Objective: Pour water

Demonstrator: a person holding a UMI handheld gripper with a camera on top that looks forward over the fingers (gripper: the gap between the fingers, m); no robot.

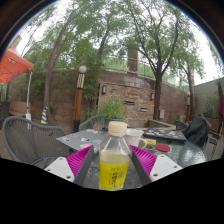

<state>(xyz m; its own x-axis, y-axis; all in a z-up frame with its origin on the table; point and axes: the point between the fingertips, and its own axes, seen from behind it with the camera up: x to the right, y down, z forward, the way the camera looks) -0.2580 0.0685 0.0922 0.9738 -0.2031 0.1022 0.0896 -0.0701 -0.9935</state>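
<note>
- A clear plastic bottle (114, 160) with a pale cap and yellow liquid in its lower part stood upright between the two fingers of the gripper (114, 163).
- The pink pads (80, 160) on the inner faces of the fingers lay against the bottle's left and right sides, so the fingers were clamped on it rather than standing apart.
- The bottle's cap (117, 128) was on, and its top reached above the fingertips.
- The liquid filled roughly the lower half of the bottle; the upper part looked clear.
- Whether the bottle's base touched the surface below could not be told, because the base was hidden at the bottom of the view.
- Under and beyond the bottle lay a grey metal-mesh worktop (90, 141), outdoors.
- Farther back on the worktop, to the right of the bottle, sat a small red round thing (163, 148) and a small yellowish thing (149, 143) just beside it, both well apart from the bottle.
- A dark tray-like thing (162, 133) lay beyond those two, near the far edge.
- A grey mesh chair (32, 140) stood to the left of the worktop.
- Behind the worktop stood a green potted plant (112, 108), a brick wall (140, 90) and tall trees (150, 35).
- A red-orange parasol (13, 66) showed far off on the left.
</note>
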